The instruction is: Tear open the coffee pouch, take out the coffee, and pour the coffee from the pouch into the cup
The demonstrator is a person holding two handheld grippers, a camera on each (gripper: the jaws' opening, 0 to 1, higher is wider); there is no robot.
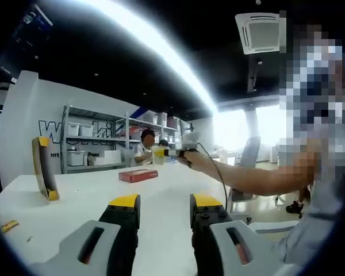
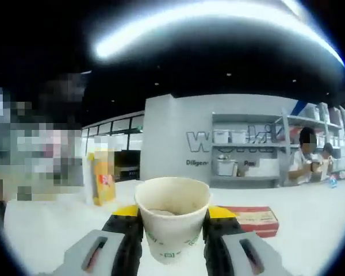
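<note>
A white paper cup (image 2: 172,227) with green print stands upright between the jaws of my right gripper (image 2: 172,214), which is shut on it; something pale brown lies inside the cup. A yellow coffee pouch (image 2: 102,177) stands on the white table to its left. In the left gripper view the same pouch (image 1: 44,169) stands on edge at the left. My left gripper (image 1: 165,202) is open over the table with nothing between its yellow-tipped jaws. A person's arm holds the right gripper (image 1: 181,152) out over the far part of the table.
A flat red box (image 1: 138,175) lies on the white table (image 1: 161,190), also seen as the red box (image 2: 253,220) behind the cup. A small yellow scrap (image 1: 8,225) lies near the left edge. Shelves (image 1: 95,144) and seated people stand beyond.
</note>
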